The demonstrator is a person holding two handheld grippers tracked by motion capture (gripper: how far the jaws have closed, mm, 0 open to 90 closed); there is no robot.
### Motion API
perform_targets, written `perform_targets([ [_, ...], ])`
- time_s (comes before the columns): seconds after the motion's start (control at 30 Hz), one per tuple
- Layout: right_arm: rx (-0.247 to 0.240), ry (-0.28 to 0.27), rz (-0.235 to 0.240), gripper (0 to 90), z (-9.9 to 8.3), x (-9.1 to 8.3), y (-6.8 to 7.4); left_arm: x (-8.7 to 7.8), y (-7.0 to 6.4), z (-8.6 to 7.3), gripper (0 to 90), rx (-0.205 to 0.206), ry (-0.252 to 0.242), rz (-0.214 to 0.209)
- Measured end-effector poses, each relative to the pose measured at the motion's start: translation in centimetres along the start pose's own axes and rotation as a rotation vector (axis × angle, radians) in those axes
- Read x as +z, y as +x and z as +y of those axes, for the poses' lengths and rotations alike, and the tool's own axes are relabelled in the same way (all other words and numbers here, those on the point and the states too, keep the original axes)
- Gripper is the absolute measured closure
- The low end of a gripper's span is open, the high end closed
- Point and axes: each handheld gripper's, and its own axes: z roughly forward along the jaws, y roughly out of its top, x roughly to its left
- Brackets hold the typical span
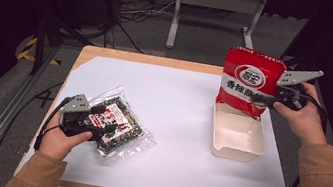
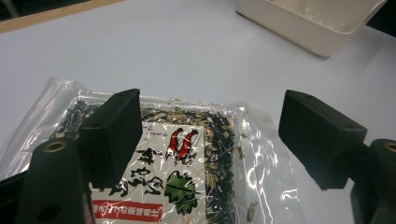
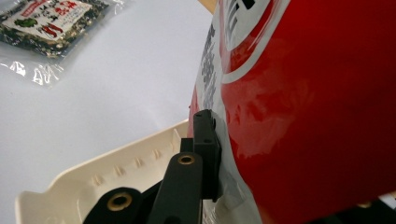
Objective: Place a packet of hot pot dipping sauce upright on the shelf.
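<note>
I have the red pouch (image 1: pixel 249 81) clamped in my right gripper (image 1: pixel 269 101), held upright with its bottom edge over the far end of the cream tray (image 1: pixel 236 152); it is not yet lying inside, so I judge the first item about half placed. My left gripper (image 1: pixel 99 124) hovers with jaws spread wide over the clear packet (image 1: pixel 121 127), which lies flat on the white table cover (image 1: pixel 177 105), well apart from the tray and not yet gripped. That packet is what is left. The pouch carries large white Chinese characters, 香辣 among them, under a red oval logo; the packet's label shows red chillies, a green leaf and Chinese writing I cannot read.
</note>
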Motion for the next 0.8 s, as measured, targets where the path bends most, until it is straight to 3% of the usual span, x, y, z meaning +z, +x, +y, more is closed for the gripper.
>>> perform_targets([
  [0.57, -0.010, 0.075, -0.024, 85.9, -0.4, 1.8, -0.5, -0.2, 0.1, -0.2, 22.3, -0.004, -0.003, 0.002],
  [0.8, -0.047, 0.083, -0.054, 85.8, -0.5, 2.9, -0.7, -0.2, 0.1, -0.3, 21.8, -0.011, 0.005, 0.004],
])
